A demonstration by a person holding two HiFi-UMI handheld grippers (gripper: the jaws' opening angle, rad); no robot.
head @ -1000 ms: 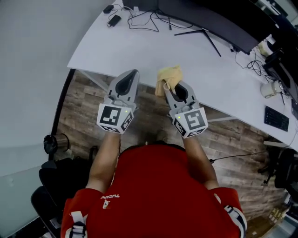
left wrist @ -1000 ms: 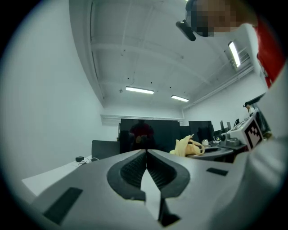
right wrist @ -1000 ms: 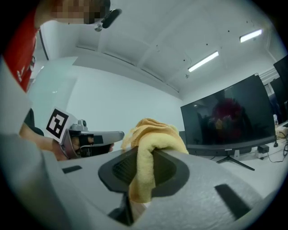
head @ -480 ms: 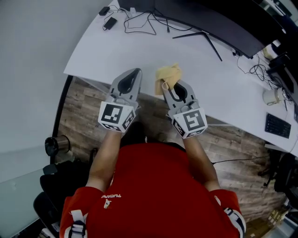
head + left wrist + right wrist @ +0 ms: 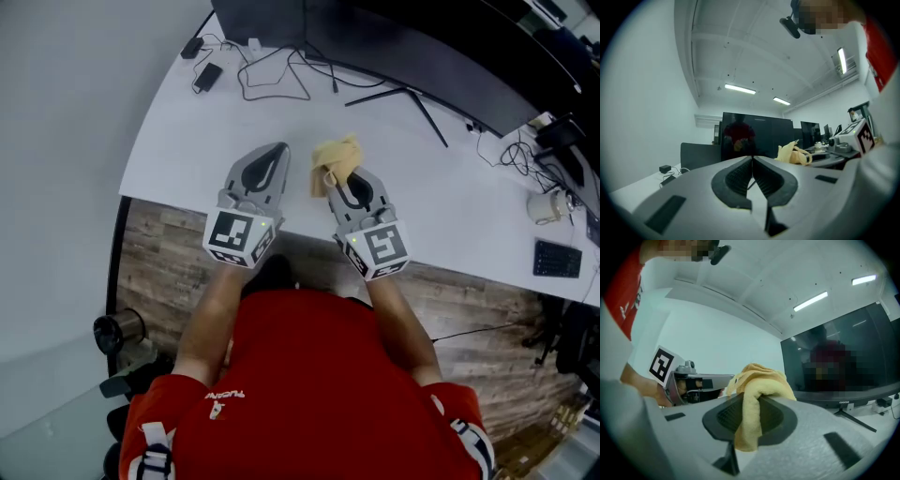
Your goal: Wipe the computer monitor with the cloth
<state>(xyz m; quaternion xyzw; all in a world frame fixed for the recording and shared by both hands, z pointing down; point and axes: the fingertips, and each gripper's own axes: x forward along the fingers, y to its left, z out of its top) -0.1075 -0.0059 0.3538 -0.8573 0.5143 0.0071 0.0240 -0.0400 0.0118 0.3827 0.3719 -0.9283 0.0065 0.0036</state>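
Observation:
A yellow cloth (image 5: pixel 334 161) is bunched in my right gripper (image 5: pixel 344 175), whose jaws are shut on it; in the right gripper view the cloth (image 5: pixel 757 385) spills over the fingertips. My left gripper (image 5: pixel 272 157) hangs beside it to the left, shut with nothing between its jaws (image 5: pixel 752 159). Both hover over the near edge of the white desk (image 5: pixel 225 122). The wide dark monitor (image 5: pixel 422 52) stands at the back of the desk, its screen (image 5: pixel 843 366) off and reflecting a person; the left gripper view also shows the monitor (image 5: pixel 757 136) straight ahead.
Black cables (image 5: pixel 277 80) and a small charger (image 5: pixel 206 77) lie at the desk's back left. The monitor's thin stand legs (image 5: pixel 408 89) spread on the desk. A keyboard (image 5: pixel 550 259) and white cup (image 5: pixel 544 204) sit far right. Wooden floor (image 5: pixel 159 262) lies below.
Both grippers have moved forward from over the floor to over the desk's near edge, toward the monitor. The cloth stays in the right gripper.

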